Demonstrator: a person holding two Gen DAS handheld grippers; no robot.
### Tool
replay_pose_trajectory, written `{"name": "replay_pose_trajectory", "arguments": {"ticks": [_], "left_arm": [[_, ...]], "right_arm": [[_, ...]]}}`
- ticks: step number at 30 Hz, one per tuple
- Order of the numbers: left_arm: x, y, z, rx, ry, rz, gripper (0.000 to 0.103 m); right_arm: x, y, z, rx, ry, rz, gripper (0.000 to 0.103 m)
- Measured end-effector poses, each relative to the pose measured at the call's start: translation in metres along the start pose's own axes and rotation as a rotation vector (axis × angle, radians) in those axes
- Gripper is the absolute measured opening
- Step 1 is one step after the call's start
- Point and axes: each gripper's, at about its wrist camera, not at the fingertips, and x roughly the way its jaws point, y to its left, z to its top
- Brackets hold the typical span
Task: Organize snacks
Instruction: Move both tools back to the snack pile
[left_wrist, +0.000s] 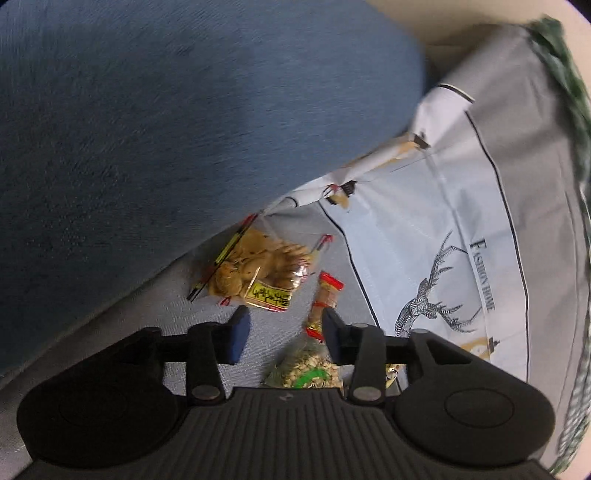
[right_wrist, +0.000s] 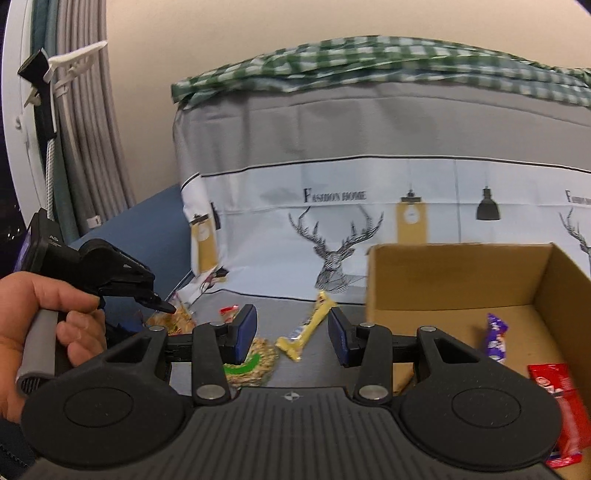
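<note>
1. Cardboard makes the one open box, a plain brown carton at the right of the grey table; inside lie two wrapped snacks, a purple packet and a glossy red packet.
2. Four snacks lie loose on the table: a clear crinkled bag of tan biscuits with a yellow label, a slim red-ended stick pack, a clear bag of pale seeds with a green mark, and a long yellow bar, which appears only in the right wrist view.
3. Two grippers, black with blue pads: the left gripper is partly open over the table with nothing between its pads, one pad just beside the stick pack; a hand holds its grey handle.
4. Likewise partly open and empty, the right gripper hangs above the yellow bar.
5. One deer-print cloth drapes behind, a green checked cloth on top.
</note>
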Motion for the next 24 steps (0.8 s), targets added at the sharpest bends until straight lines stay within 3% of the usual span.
{"name": "replay_pose_trajectory", "arguments": {"ticks": [4, 8, 10, 13, 18, 21, 24], "left_arm": [[0.006, 0.004, 0.006, -0.037, 0.016, -0.005, 0.067], [0.003, 0.012, 0.009, -0.079, -0.022, 0.009, 0.082], [0.004, 0.016, 0.011, -0.101, -0.028, 0.027, 0.083], [0.009, 0.019, 0.013, -0.117, -0.017, 0.045, 0.084], [0.011, 0.02, 0.015, -0.121, -0.021, 0.067, 0.084], [0.01, 0.021, 0.016, -0.131, -0.02, 0.069, 0.084], [0.01, 0.021, 0.017, -0.118, -0.016, 0.08, 0.084]], "right_arm": [[0.014, 0.016, 0.002, -0.013, 0.029, 0.026, 0.049], [0.049, 0.024, 0.013, 0.068, 0.135, 0.061, 0.086], [0.08, 0.028, 0.017, 0.116, 0.21, 0.069, 0.093], [0.132, 0.029, 0.01, 0.181, 0.328, -0.004, 0.095], [0.2, 0.032, -0.015, 0.251, 0.524, -0.015, 0.095], [0.217, 0.041, -0.027, 0.216, 0.579, -0.022, 0.096], [0.223, 0.055, -0.032, 0.107, 0.564, -0.049, 0.098]]}}
